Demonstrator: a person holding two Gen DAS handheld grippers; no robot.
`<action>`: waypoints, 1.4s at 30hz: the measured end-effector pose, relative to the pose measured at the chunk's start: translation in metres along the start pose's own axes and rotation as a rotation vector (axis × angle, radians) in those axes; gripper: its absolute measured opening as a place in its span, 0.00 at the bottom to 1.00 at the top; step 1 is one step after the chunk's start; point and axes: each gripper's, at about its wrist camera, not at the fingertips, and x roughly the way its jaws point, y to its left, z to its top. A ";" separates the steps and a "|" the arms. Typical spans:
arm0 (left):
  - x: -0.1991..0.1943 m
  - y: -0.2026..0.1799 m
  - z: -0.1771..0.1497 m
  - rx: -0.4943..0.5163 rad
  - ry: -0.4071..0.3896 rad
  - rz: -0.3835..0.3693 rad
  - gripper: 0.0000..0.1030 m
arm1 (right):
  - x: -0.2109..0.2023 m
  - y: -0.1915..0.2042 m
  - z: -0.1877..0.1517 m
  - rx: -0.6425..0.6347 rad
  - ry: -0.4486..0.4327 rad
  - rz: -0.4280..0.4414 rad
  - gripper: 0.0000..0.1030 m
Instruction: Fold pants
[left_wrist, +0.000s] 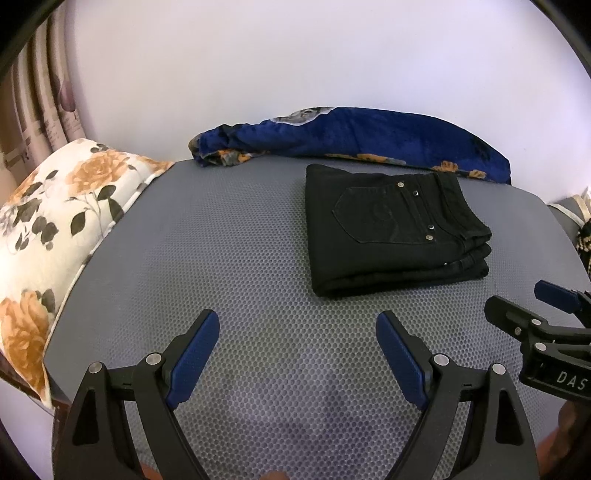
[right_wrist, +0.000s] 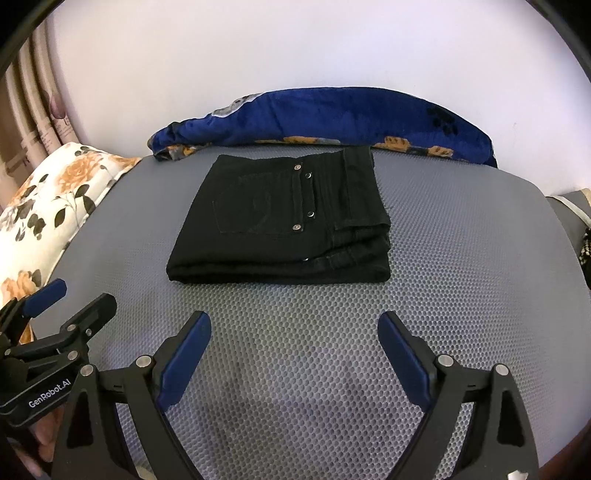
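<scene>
Blue pads lined the inside of both claws. The left gripper (left_wrist: 297, 323) had its 2 fingers spread wide apart with nothing between them. The right gripper (right_wrist: 293, 325) was spread wide too, and it also held nothing. Both hung over the bare near part of the grey bumpy mat (right_wrist: 295, 354).

Farther out on the mat lay the black pants (right_wrist: 284, 218). They were already folded into a thick, neat stack, well apart from both claws. The back pocket with its small shiny studs faced up. The job looked nearly done, or all done.

The pants looked like jeans, so the cloth was likely thick, a bit stiff and a bit heavy. It would not break. It would probably not slip much on the bumpy mat. If the stack had to be moved, a claw on each short side could pinch all the layers at once. Pinching only the top layer could pull the fold open.

The right wrist view showed the pants (left_wrist: 391, 229) straight ahead, with the stacked layers plain along the near edge. The left wrist view showed them off to the right, and showed more of the flowery pillow (left_wrist: 55, 229). Behind the pants lay a blue blanket (right_wrist: 332, 114) by the wall.
</scene>
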 end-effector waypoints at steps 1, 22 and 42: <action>0.000 -0.001 0.000 0.004 0.000 0.001 0.84 | 0.001 0.000 0.000 -0.001 0.005 0.000 0.88; 0.000 -0.002 -0.004 0.010 0.000 -0.005 0.84 | 0.007 0.003 -0.003 -0.007 0.024 0.003 0.88; -0.002 -0.004 -0.005 0.015 -0.007 0.005 0.84 | 0.010 0.004 -0.003 -0.013 0.035 0.003 0.88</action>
